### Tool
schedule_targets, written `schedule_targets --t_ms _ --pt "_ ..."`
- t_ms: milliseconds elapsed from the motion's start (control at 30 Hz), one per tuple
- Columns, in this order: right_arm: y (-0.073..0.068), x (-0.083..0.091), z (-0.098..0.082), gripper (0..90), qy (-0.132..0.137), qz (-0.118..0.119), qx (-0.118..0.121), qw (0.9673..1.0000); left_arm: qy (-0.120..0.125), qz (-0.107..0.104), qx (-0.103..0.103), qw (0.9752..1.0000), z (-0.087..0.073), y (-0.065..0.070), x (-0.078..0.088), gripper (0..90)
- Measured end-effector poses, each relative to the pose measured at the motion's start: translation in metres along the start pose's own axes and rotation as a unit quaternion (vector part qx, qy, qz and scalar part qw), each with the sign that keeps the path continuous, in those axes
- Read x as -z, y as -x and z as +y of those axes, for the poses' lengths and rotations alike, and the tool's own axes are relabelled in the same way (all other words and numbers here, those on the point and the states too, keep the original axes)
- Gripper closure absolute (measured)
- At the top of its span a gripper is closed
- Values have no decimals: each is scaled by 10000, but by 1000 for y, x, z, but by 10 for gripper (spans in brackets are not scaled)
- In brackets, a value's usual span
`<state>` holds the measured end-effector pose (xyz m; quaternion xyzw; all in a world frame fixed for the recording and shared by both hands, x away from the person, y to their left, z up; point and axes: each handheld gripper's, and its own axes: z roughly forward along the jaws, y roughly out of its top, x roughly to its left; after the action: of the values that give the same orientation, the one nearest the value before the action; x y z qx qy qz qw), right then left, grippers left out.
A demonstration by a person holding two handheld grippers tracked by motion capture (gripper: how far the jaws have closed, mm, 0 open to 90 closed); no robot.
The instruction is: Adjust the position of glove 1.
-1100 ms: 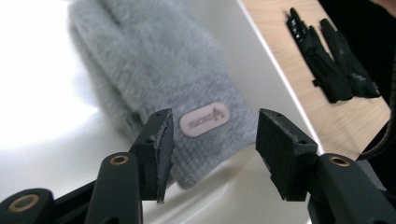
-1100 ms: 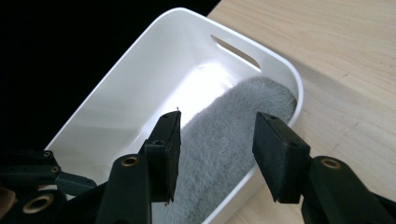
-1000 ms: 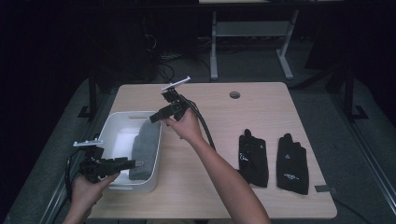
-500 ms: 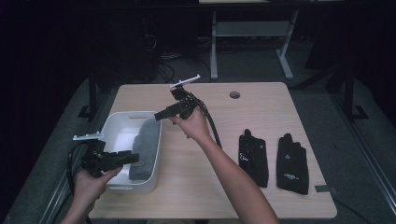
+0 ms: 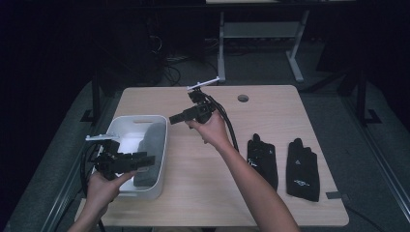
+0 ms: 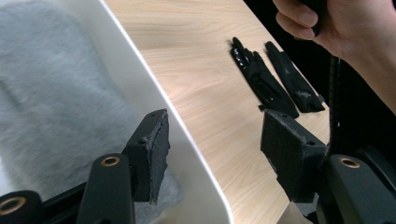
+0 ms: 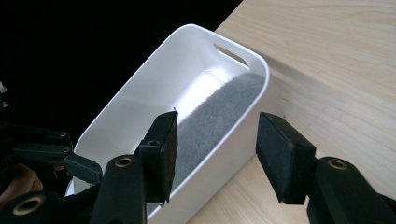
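Presently on the light wooden tabletop (image 5: 193, 193):

White rectangular plastic bin (image 5: 159, 159), slot handle in its far wall; at the left edge, toward the near left corner. Also seen in the left gripper view (image 6: 187, 154) and the right gripper view (image 7: 233, 140).

Grey fuzzy cloth (image 5: 150, 145); inside the bin, along its right wall, reaching nearly to the far wall. Seen likewise in the left gripper view (image 6: 51, 98) and the right gripper view (image 7: 219, 112).

Pair of black gloves, flat, fingers toward the far edge; near the right edge, toward the near right corner. Left glove (image 5: 262, 159) just beside right glove (image 5: 302, 169), not touching. Both visible in the left gripper view (image 6: 261, 79).

Left gripper (image 5: 145, 160); held over the bin's near end, jaws spread wide, nothing between them. In its own view (image 6: 212, 154), one pad (image 6: 156, 149) above the cloth, the other beyond the bin's right wall, above bare wood.

Right gripper (image 5: 173, 119); held above the tabletop's middle toward the far edge, pointing left at the bin's far right corner. Jaws parted and empty in its own view (image 7: 217, 156), straddling the bin's wall.

Black cable (image 5: 227, 125); trailing from the right gripper.
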<state>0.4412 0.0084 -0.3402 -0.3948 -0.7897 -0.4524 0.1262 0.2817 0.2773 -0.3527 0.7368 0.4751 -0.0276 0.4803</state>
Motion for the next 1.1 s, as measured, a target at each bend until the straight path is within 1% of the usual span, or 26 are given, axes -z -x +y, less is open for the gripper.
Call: schedule_targets --t_ms 67,100,167,200,267,333,467,600,667,800,1000,1100 --pt "3 5 -2 479 28 6 -2 10000 14 -23 10 10000 2 3 -3 407" --pt "4 6 -3 477 19 -13 4 10000 -32 -39 -53 10000 3 4 -4 404" --pt "6 11 -5 476 21 -19 -1 10000 -17 -56 -31 10000 5 8 -7 403" --pt "6 13 -6 476 55 -2 -5 10000 -49 -78 -75 9999 6 9 -9 401" --pt "8 18 -9 476 61 -4 -28 10000 -67 -83 -79 9999 7 12 -12 395" --pt "9 23 -11 474 78 -17 -24 10000 -92 -119 -127 9998 9 15 -15 392" --pt "15 33 -16 474 156 -29 -41 9999 -139 -157 -160 9997 12 21 -24 388" --pt "21 46 -22 472 197 -58 -92 9997 -202 -203 -252 9993 15 27 -32 383" --pt "24 52 -24 472 227 -85 -128 9996 -204 -230 -245 9992 16 30 -36 381" --pt "29 62 -30 469 228 -142 -150 9995 -256 -283 -307 9988 18 35 -43 374" --pt "38 75 -40 464 255 -163 -187 9994 -319 -329 -380 9982 19 43 -53 367" --pt "43 82 -46 463 318 -160 -262 9990 -344 -362 -408 9979 20 45 -57 357"
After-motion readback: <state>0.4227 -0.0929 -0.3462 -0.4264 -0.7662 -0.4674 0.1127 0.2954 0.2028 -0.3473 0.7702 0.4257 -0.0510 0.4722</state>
